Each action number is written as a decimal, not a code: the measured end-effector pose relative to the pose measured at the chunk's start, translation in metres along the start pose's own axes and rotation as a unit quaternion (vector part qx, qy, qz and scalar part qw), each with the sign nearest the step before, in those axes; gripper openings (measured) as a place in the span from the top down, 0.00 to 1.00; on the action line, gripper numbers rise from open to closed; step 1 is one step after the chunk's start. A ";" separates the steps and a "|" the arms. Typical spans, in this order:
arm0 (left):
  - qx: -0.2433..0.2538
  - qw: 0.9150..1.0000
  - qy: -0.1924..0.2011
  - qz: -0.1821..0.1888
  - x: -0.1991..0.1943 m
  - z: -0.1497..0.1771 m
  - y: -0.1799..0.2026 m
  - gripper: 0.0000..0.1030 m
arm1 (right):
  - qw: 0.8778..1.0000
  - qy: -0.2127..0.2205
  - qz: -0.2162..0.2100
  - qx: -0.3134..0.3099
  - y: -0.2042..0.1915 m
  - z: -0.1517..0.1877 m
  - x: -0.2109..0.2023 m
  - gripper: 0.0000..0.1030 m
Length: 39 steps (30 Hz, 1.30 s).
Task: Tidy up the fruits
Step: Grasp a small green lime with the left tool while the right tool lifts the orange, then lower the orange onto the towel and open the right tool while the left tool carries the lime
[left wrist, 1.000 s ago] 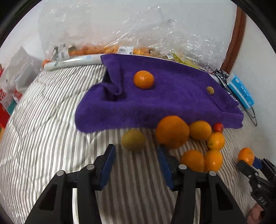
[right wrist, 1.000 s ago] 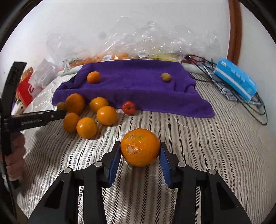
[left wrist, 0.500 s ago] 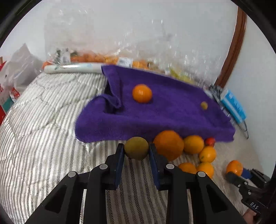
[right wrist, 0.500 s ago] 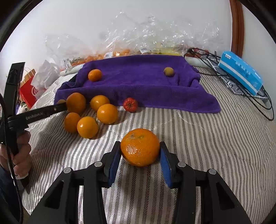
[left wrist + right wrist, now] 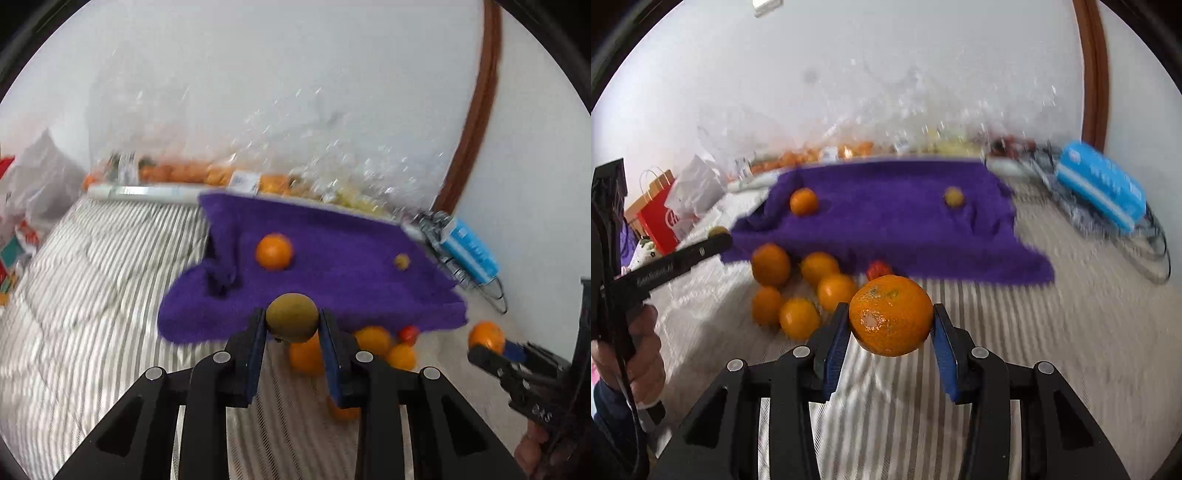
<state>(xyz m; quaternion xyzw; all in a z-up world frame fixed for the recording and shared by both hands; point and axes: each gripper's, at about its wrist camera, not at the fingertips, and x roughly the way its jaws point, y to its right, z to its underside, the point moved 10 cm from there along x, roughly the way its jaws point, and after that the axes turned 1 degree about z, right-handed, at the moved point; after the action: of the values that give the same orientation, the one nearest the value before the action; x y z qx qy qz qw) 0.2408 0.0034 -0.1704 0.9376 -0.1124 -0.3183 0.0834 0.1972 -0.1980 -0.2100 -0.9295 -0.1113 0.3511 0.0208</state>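
Observation:
My left gripper (image 5: 292, 325) is shut on a brown-green kiwi (image 5: 292, 316) and holds it above the striped bed, in front of the purple towel (image 5: 332, 284). My right gripper (image 5: 891, 325) is shut on a large orange (image 5: 891, 320), also lifted off the bed. On the towel lie a small orange (image 5: 274, 251) and a small yellow-green fruit (image 5: 401, 261). A cluster of several oranges (image 5: 812, 284) and a red tomato (image 5: 878, 268) lies on the bed at the towel's front edge. The right gripper with its orange shows in the left wrist view (image 5: 491, 341).
Clear plastic bags of fruit (image 5: 258, 177) line the wall behind the towel. A blue box (image 5: 1100, 188) and black cables (image 5: 1152, 251) lie at the right. A red paper bag (image 5: 661, 214) and white bags stand at the left.
My left gripper closed on the kiwi and lifted it off the bed toward the towel. My right gripper rose with the orange and moved forward.

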 end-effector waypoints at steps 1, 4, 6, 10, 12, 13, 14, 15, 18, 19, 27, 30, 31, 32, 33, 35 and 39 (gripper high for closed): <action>0.012 1.000 0.006 -0.009 -0.002 -0.009 0.003 0.74 | 1.000 0.008 0.002 -0.004 0.000 -0.008 -0.002 0.58; 0.023 0.999 0.014 -0.021 0.001 -0.031 0.008 0.74 | 1.000 0.026 0.006 -0.007 -0.001 -0.040 -0.001 0.58; 0.014 1.000 0.011 -0.022 0.010 -0.044 0.007 0.74 | 0.999 0.032 0.018 -0.010 0.002 -0.058 0.007 0.58; -0.015 1.000 0.007 -0.017 0.030 -0.062 0.002 0.74 | 0.998 0.037 0.039 -0.016 0.010 -0.081 0.026 0.58; -0.014 0.999 0.005 -0.028 0.043 -0.071 0.000 0.74 | 0.999 0.037 0.028 -0.012 0.011 -0.092 0.036 0.58; -0.012 0.999 0.006 -0.032 0.048 -0.074 -0.001 0.74 | 0.999 0.039 0.026 -0.013 0.011 -0.096 0.039 0.58; -0.010 0.999 0.007 -0.035 0.052 -0.077 -0.002 0.74 | 0.999 0.044 0.024 -0.017 0.011 -0.102 0.044 0.58; -0.010 0.999 0.007 -0.035 0.057 -0.080 -0.002 0.73 | 0.998 0.049 0.022 -0.020 0.011 -0.106 0.047 0.58; -0.020 0.999 0.005 -0.031 0.068 -0.075 -0.008 0.73 | 0.998 0.054 0.014 -0.017 0.013 -0.110 0.060 0.58; -0.024 0.999 0.003 -0.027 0.072 -0.070 -0.010 0.73 | 0.999 0.051 0.011 -0.013 0.015 -0.109 0.065 0.58; -0.025 0.999 0.001 -0.044 0.087 -0.056 -0.024 0.73 | 1.000 0.002 0.007 0.016 0.040 -0.087 0.097 0.58; -0.036 0.998 -0.010 -0.043 0.093 -0.050 -0.028 0.73 | 1.000 0.006 0.007 0.027 0.045 -0.086 0.097 0.58; -0.038 0.998 -0.013 -0.042 0.095 -0.049 -0.028 0.73 | 1.000 0.006 0.005 0.029 0.046 -0.085 0.098 0.58; -0.039 0.998 -0.015 -0.042 0.098 -0.047 -0.029 0.73 | 0.999 0.005 0.002 0.031 0.046 -0.084 0.100 0.58; -0.038 0.998 -0.018 -0.042 0.099 -0.045 -0.028 0.73 | 0.999 0.002 0.000 0.032 0.046 -0.082 0.103 0.58; -0.036 0.998 -0.026 -0.044 0.103 -0.042 -0.028 0.73 | 1.000 -0.009 -0.002 0.029 0.044 -0.077 0.110 0.58; -0.035 0.998 -0.035 -0.045 0.106 -0.038 -0.027 0.73 | 1.000 -0.023 0.007 0.018 0.040 -0.070 0.123 0.58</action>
<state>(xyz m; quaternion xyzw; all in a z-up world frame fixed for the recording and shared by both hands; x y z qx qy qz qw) 0.3508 0.0045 -0.2081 0.9263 -0.0617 -0.3585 0.0976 0.3403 -0.2074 -0.2417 -0.9214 -0.0989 0.3744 0.0321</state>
